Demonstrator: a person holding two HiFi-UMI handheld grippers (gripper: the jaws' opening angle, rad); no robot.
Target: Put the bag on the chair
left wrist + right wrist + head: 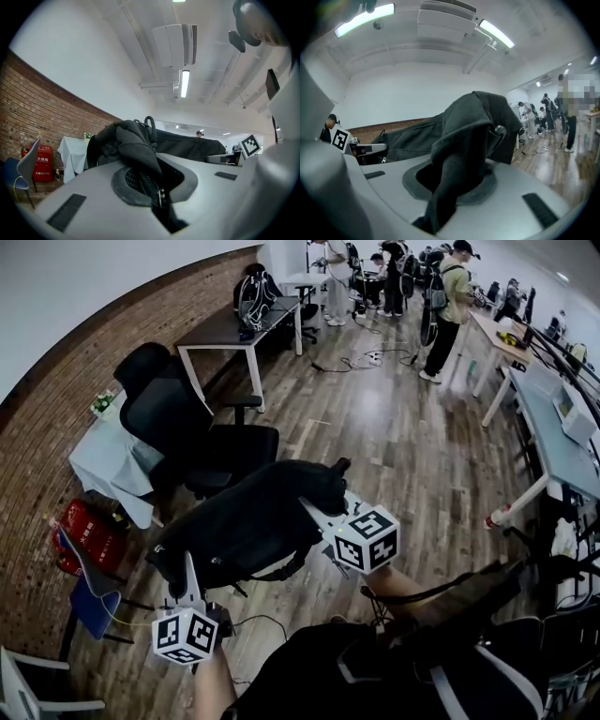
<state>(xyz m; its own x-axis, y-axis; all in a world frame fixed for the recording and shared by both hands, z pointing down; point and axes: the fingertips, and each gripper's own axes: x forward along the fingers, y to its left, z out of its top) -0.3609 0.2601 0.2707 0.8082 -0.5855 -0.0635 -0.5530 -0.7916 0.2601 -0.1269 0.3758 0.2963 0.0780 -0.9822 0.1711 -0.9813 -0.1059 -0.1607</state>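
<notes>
At the far left a brick wall [56,399] is seen, with a red box [86,536] set at its foot and a blue chair [92,604] just beside that. Behind these, a small tabletop [105,465] is covered with a pale cloth.

The left tool [188,570] is held low at the left of the head view. In the left gripper view its jaws are seen closed tight on a dark fold of the bag [251,519], with a zip caught between them.

The black bag is stretched between the two tools and is held up off the wooden floor [394,427]. It is carried on the near side of the black chair [192,432], and its far edge overlaps the front of the seat in the head view. It is not laid on the seat.

The right tool [319,512] is held at the bag's right end. In the right gripper view its jaws are seen clamped on a thick bunch of the bag's fabric, which keeps them slightly apart.

Further right and back, standing people [450,296] and white desks [562,451] are seen.
</notes>
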